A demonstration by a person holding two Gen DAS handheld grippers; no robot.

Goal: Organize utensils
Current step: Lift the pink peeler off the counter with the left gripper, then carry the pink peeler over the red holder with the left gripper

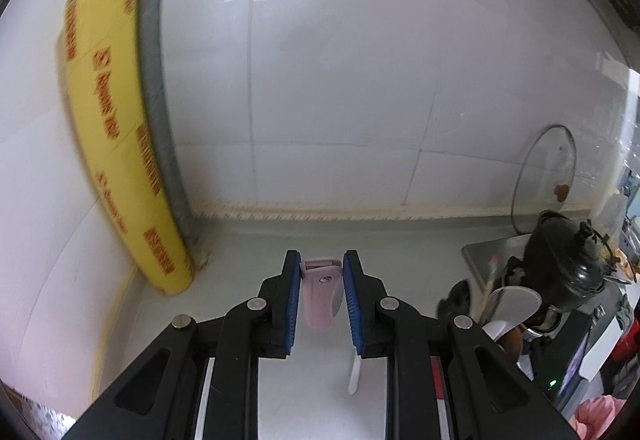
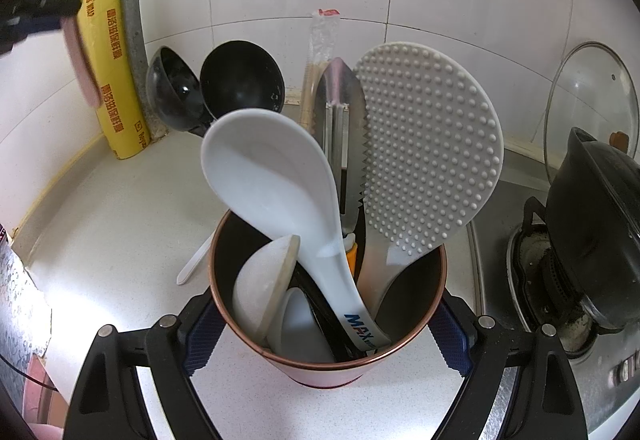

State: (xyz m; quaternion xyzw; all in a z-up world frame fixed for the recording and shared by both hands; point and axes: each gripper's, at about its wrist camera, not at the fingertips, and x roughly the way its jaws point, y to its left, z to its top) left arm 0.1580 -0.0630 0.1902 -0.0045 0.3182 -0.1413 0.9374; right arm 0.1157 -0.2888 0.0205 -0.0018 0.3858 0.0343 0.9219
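Pale pink plastic peeler (image 1: pixel 320 292) clamped in left gripper (image 1: pixel 322 304), held above counter. Copper-rimmed utensil cup (image 2: pixel 400 344) gripped by right gripper (image 2: pixel 326 336) (already crowded). Risk judged: peeler snagged on white dimpled rice paddle (image 2: pixel 428 151), cup tipped.

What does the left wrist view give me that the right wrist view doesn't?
Only left wrist: the left gripper shut on a pink-handled utensil, seen close.
Only right wrist: the right gripper clamped on the utensil holder, with white ladle, dotted rice paddle and black ladles inside.
Both: yellow cling-wrap box, glass lid, a white utensil on the counter.
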